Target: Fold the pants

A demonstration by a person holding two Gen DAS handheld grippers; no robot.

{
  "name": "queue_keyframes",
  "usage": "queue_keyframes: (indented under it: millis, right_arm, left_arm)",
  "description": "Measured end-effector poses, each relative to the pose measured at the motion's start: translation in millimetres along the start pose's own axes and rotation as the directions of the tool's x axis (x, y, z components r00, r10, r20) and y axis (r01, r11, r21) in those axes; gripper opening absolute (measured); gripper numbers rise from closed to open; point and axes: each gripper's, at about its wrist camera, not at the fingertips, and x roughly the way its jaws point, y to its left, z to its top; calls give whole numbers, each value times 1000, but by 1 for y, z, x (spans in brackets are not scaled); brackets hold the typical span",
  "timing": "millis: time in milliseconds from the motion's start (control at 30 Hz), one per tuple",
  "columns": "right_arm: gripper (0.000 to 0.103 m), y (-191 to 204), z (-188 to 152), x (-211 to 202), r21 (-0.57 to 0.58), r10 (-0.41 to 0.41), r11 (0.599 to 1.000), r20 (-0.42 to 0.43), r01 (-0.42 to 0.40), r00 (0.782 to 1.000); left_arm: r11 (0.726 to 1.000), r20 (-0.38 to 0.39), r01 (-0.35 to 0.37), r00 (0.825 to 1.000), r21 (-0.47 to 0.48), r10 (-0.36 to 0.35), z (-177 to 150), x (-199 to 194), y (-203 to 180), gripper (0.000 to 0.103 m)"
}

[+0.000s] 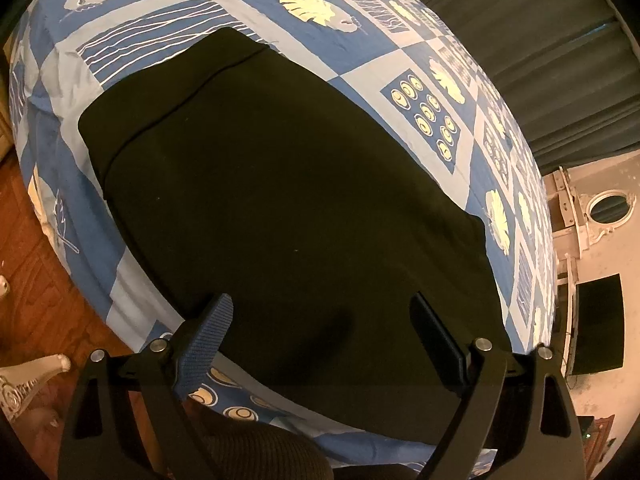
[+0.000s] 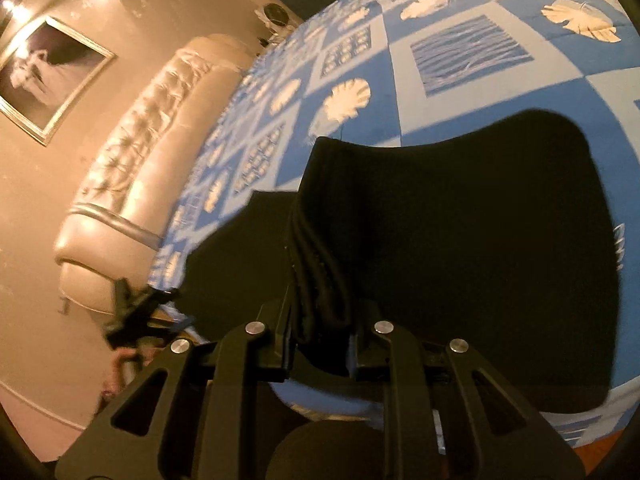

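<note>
Black pants point(image 1: 280, 200) lie flat on a bed with a blue patterned sheet point(image 1: 360, 60), their hem band at the far left end. My left gripper point(image 1: 322, 300) hovers open over the near edge of the pants, with nothing between its fingers. In the right wrist view my right gripper point(image 2: 320, 320) is shut on a thick folded edge of the pants point(image 2: 460, 240) and holds it lifted above the sheet point(image 2: 460, 92). The layers bunch between its pads. The left gripper point(image 2: 136, 312) shows blurred at the lower left of that view.
A padded cream headboard point(image 2: 140, 160) runs along the bed's far side under a framed picture point(image 2: 44, 76). Wooden floor point(image 1: 32, 260) lies left of the bed. Dark curtains point(image 1: 540, 40) and a black screen point(image 1: 598, 324) stand on the right.
</note>
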Motion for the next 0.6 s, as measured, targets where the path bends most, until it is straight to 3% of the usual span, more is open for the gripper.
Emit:
queue_keyframes:
  millis: [333,600]
  right_arm:
    - [18,37,-34,49,-155,-200,968,1,198,980]
    - [19,60,-41,72,-236,-264,937,0,256,965]
  left_arm:
    - [1000,-2,0,1000,-3,0,-1,1,0,89]
    - [1000,-4,2,1000,-4,-2,-1,1,1,89]
